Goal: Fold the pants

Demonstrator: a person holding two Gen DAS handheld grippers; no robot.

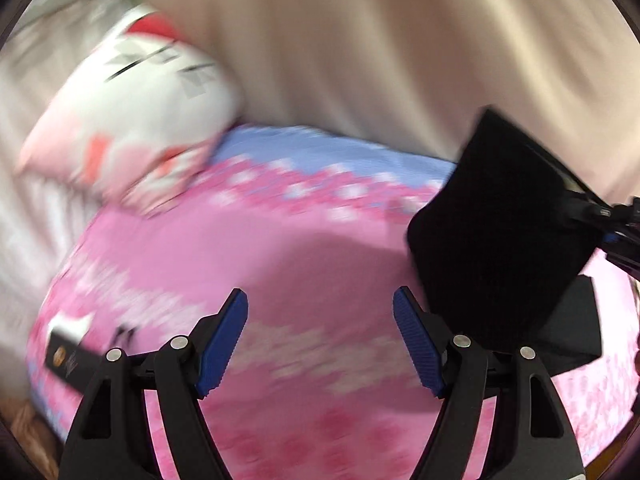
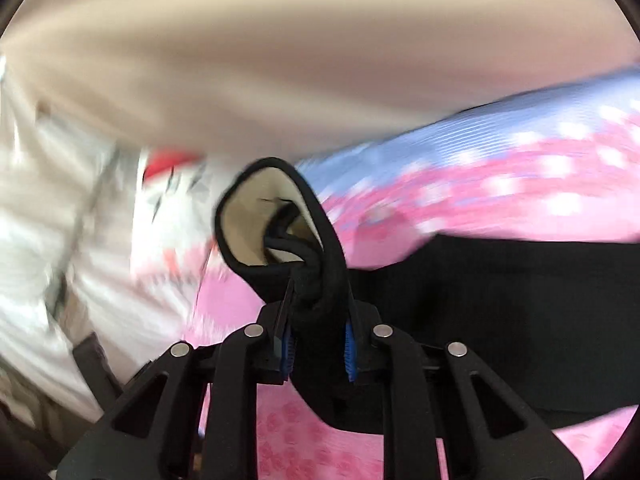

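A: What sits nearest the lens?

B: The left gripper (image 1: 320,344), its two blue-padded fingers (image 1: 222,354) spread wide with nothing between them, hovering over a pink floral bedsheet (image 1: 260,248).

A: And the pants?

B: The black pants (image 1: 500,232) hang at the right, lifted off the sheet, with one flap trailing low beside the right-hand finger. The right gripper (image 1: 600,216) enters from the right edge and pinches the cloth; its jaws are mostly hidden.

A: Anything else on the bed?

B: A white and pink cartoon pillow (image 1: 136,120) lies upper left, blurred. A beige curtain (image 1: 380,48) fills the top. A dark flat thing (image 1: 68,358) at lower left is too blurred to name.
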